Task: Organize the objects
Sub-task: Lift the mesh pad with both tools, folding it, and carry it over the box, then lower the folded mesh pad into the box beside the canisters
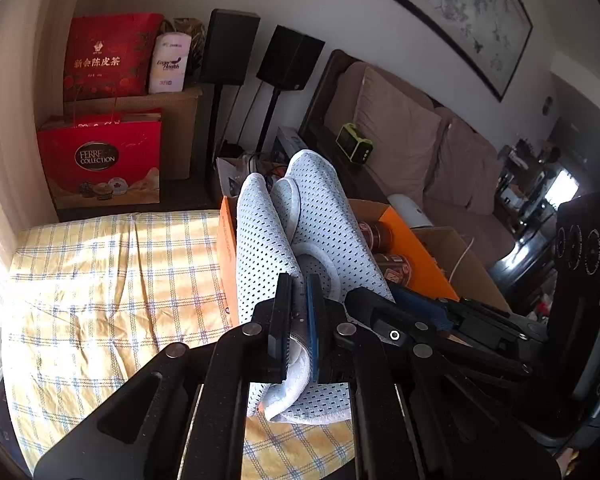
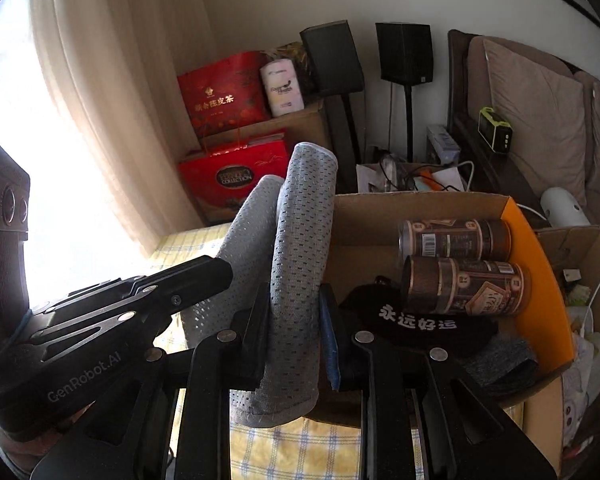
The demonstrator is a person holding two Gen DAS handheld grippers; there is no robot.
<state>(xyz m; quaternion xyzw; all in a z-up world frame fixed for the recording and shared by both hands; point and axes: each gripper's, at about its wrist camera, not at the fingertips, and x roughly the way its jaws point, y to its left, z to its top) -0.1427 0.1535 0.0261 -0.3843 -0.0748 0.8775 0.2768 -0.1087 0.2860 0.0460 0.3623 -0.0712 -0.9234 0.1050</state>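
In the left wrist view we see the left hand-held gripper (image 1: 299,320) with its pads pressed together on a white mesh slipper (image 1: 268,248), pinching a thin fold near the heel so that the toes rise away from the camera. In the right wrist view we see the right hand-held gripper (image 2: 293,332) clamped on a slipper as well (image 2: 300,264), its thicker body standing upright between the pads; a second slipper (image 2: 248,216) leans just behind it to the left. Both slippers are held above the near left corner of an orange-sided cardboard box (image 2: 540,264), which rests on a surface covered by a yellow checked cloth (image 1: 100,280). Inside the box we note two brown cans (image 2: 464,286) lying on their sides at the far right, a black cloth with white characters (image 2: 420,326) in front of them, and a grey fabric piece (image 2: 500,360) at the near right. Farther off, red gift bags (image 1: 104,152) stand by the curtain on the left, two black speakers (image 1: 288,58) on stands occupy the middle, and a sofa (image 1: 420,140) lies to the right.
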